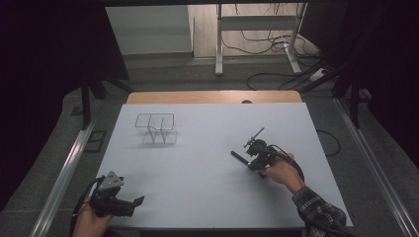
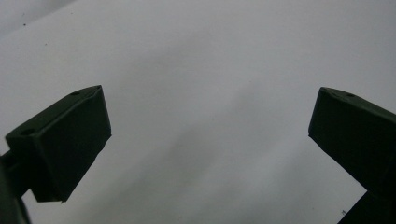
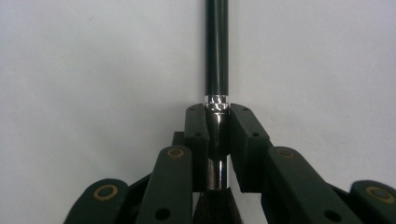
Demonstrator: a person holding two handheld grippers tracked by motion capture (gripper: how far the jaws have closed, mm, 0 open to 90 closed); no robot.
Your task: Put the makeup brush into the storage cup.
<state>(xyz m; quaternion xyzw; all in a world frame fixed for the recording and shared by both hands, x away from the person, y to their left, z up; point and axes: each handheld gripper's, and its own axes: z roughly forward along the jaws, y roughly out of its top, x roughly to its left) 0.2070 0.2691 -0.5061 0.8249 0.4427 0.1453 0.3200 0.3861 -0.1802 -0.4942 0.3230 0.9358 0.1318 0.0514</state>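
Two jaws of the right gripper (image 3: 218,126) clamp the brush (image 3: 217,56) by its ferrule, handle pointing ahead.

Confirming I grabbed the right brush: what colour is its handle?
Black, with a shiny silver ferrule; clearest in the right gripper view, brush clamped in the right gripper.

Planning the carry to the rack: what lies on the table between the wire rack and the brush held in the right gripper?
Nothing: in the high view the white table is bare between the wire rack and the brush in the right gripper.
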